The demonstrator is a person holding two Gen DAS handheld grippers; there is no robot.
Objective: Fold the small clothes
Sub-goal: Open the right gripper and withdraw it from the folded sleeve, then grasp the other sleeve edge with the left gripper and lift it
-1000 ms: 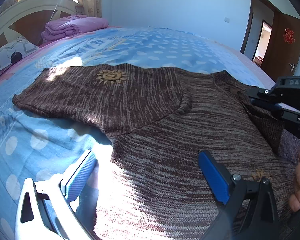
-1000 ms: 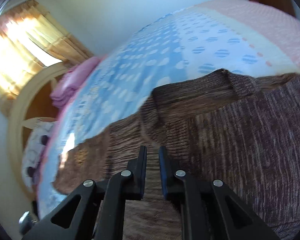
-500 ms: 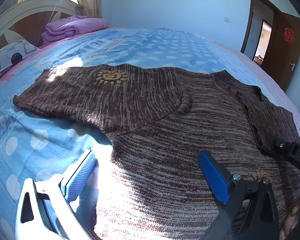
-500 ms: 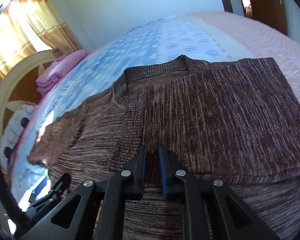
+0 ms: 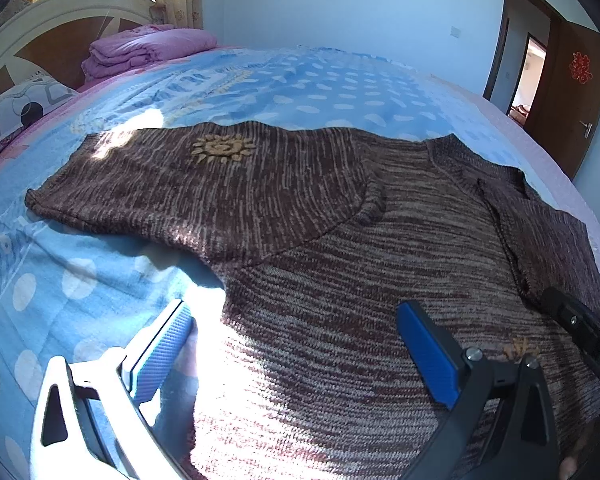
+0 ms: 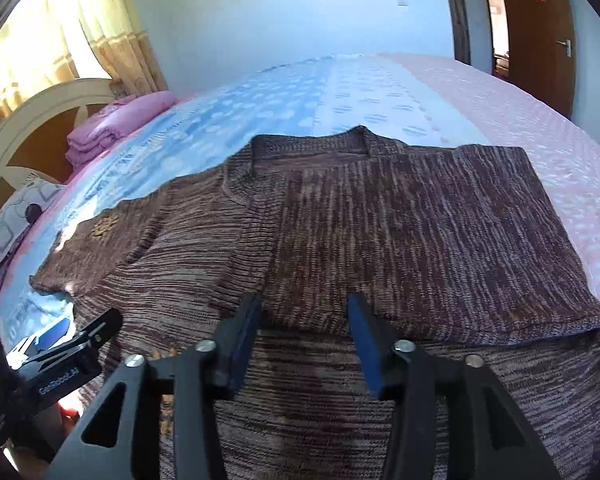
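Now both the left gripper (image 5: 296,344) and right gripper (image 6: 304,320) hover, jaws apart, over the brown sweater (image 6: 400,216)

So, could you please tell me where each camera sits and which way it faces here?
Left wrist: rides the open left tool, low over the brown sweater, facing across the bed to the far wall; the right tool intrudes at right.
Right wrist: rides the open right tool, above the sweater's folded sleeve, facing the same wall; the left tool shows at left.
Shared: sweater, headboard, door.
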